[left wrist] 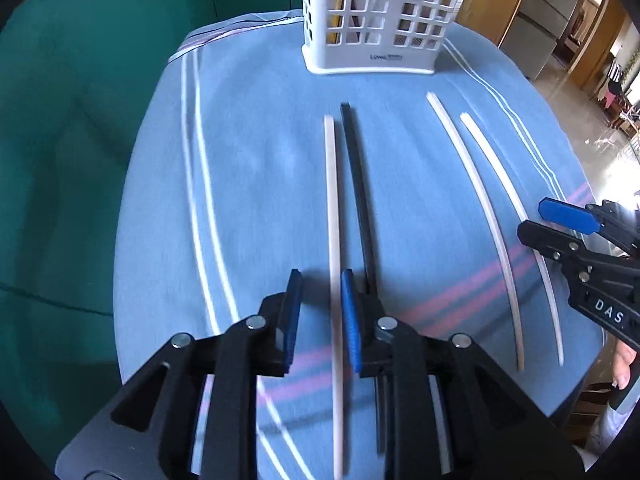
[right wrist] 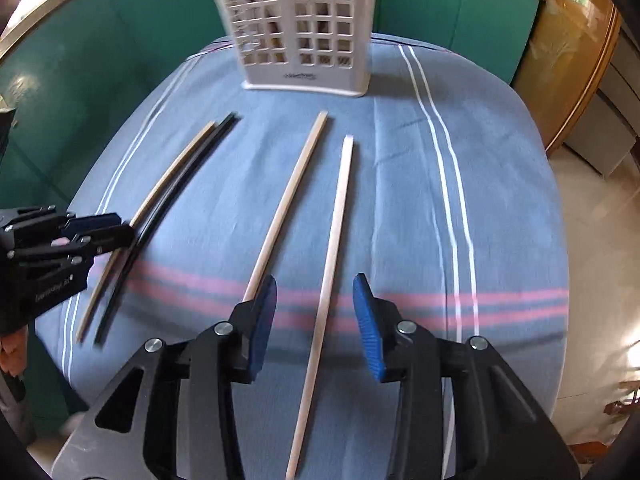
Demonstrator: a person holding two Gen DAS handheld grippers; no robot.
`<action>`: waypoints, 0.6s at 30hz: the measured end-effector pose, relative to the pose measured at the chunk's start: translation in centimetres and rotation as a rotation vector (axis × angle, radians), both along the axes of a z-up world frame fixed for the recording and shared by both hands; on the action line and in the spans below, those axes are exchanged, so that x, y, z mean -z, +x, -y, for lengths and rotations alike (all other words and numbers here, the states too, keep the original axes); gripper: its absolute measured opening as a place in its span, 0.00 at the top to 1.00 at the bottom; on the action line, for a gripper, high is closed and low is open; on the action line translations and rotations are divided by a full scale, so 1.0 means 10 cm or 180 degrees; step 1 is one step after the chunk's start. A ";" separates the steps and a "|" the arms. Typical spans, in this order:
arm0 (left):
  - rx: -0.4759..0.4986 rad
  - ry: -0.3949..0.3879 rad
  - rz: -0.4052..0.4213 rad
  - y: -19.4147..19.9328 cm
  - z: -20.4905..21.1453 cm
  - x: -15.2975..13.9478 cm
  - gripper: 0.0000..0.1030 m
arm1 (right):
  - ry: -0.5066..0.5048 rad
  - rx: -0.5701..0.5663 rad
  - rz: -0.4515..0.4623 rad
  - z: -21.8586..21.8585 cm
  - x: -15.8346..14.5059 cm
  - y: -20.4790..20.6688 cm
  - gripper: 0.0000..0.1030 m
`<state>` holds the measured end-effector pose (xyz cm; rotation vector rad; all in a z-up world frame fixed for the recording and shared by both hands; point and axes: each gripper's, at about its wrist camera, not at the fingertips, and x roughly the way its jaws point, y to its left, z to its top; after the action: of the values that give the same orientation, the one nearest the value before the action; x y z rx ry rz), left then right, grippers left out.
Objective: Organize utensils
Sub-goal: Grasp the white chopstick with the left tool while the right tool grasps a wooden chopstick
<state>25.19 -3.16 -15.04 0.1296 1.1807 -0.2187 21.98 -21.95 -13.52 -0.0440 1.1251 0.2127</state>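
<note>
Several chopsticks lie lengthwise on a blue striped cloth. In the left wrist view my left gripper (left wrist: 320, 280) is open, its pads on either side of a pale chopstick (left wrist: 333, 216), with a black chopstick (left wrist: 358, 184) just right of it. Two more pale chopsticks (left wrist: 480, 208) lie further right. In the right wrist view my right gripper (right wrist: 314, 290) is open around the rightmost pale chopstick (right wrist: 334, 232); another pale one (right wrist: 288, 200) runs by its left pad. A white perforated utensil holder (left wrist: 376, 16) stands upright at the far end; it also shows in the right wrist view (right wrist: 300, 28).
The cloth-covered table (right wrist: 500, 200) is rounded, with edges close at left and right. Green cabinets (left wrist: 80, 120) stand behind and to the left. Wooden furniture and a tiled floor (right wrist: 592, 240) are at the right. Each gripper shows in the other's view: right (left wrist: 560, 220), left (right wrist: 112, 228).
</note>
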 end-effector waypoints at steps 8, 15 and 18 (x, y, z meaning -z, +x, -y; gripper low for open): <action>0.0053 0.0269 -0.0188 0.70 0.13 0.02 0.64 | -0.0204 0.0039 -0.0221 -0.06 0.08 0.62 0.69; 0.0131 0.0346 -0.0560 1.09 0.20 0.04 0.49 | -0.0268 -0.0124 -0.0645 -0.16 0.07 1.00 0.69; 0.0143 0.0319 -0.0646 1.14 0.18 0.05 0.50 | -0.0318 -0.0230 -0.0757 -0.18 0.07 1.08 0.69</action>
<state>36.58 -4.98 -15.50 0.2262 1.3921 -0.2159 32.81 -20.11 -14.26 -0.1515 1.3721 0.2303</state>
